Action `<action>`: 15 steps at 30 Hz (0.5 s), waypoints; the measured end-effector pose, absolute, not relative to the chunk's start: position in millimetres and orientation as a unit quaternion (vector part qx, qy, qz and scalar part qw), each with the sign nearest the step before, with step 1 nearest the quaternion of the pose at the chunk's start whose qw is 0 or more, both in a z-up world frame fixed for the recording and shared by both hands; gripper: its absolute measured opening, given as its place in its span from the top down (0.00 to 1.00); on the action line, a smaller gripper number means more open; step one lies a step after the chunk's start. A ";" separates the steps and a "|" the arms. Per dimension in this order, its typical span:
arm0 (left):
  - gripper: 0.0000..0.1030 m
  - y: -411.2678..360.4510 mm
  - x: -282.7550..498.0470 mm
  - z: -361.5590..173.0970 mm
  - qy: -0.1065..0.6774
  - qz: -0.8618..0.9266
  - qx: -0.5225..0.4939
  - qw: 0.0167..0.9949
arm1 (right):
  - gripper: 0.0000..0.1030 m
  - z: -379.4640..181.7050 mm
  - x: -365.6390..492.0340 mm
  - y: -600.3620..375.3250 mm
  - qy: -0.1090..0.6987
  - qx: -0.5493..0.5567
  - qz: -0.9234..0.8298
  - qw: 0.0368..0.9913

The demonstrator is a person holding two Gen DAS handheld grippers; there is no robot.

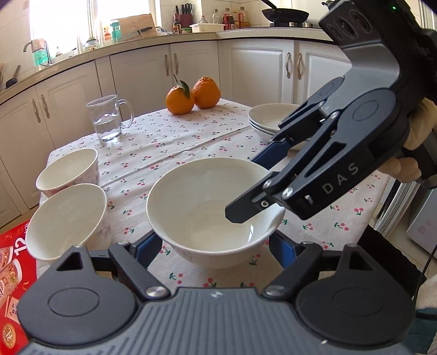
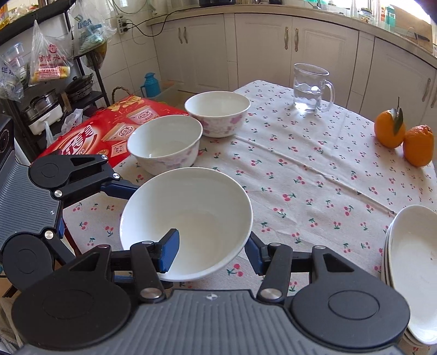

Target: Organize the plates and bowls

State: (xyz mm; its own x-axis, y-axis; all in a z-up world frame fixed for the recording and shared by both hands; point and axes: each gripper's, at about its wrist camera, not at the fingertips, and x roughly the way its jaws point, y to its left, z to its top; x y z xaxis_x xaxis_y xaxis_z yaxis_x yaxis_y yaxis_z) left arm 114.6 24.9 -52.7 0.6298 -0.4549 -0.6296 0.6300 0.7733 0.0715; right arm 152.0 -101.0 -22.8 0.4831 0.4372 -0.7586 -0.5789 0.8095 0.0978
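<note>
Bright window (image 1: 62,24) daylight, sharp focus, fisheye-curved edges.

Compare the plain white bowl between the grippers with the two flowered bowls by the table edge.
The plain white bowl flares wide and shallow with no pattern; the flowered bowls are deeper, steeper-walled, with pink blossoms outside. The plain bowl sits tilted, the right gripper straddling its rim, open, one finger inside; the flowered bowls stand level and untouched. All three are empty, white inside, on the cherry-print tablecloth.
</note>
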 end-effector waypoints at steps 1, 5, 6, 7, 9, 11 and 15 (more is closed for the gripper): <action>0.18 22.0 116.7 -52.9 0.303 -0.307 0.146 0.890 | 0.43 -23.9 152.9 -103.6 0.414 -0.086 0.293 0.857; 0.18 15.1 122.1 -56.0 0.301 -0.312 0.150 0.888 | 0.43 -26.3 155.5 -114.4 0.415 -0.078 0.282 0.862; 0.18 13.9 123.6 -57.0 0.303 -0.313 0.150 0.888 | 0.43 -26.6 156.5 -115.5 0.415 -0.077 0.280 0.862; 0.18 12.7 124.5 -57.8 0.304 -0.314 0.150 0.887 | 0.43 -27.2 156.9 -116.8 0.415 -0.076 0.279 0.862; 0.18 10.2 126.3 -58.8 0.304 -0.314 0.152 0.886 | 0.43 -28.4 158.0 -118.1 0.416 -0.076 0.277 0.863; 0.18 9.4 128.2 -60.0 0.306 -0.315 0.150 0.886 | 0.43 -29.9 159.3 -118.7 0.417 -0.079 0.275 0.863; 0.18 8.0 130.2 -60.8 0.309 -0.315 0.149 0.885 | 0.43 -31.7 161.9 -121.2 0.418 -0.076 0.274 0.863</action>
State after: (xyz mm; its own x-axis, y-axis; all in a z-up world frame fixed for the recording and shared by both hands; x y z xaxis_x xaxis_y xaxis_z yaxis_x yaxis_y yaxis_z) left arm 130.2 8.0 -60.8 0.6110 -0.4660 -0.6399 0.6497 0.7571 0.0690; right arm 161.9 -121.2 -31.7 0.5003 0.4093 -0.7630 -0.5370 0.8380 0.0974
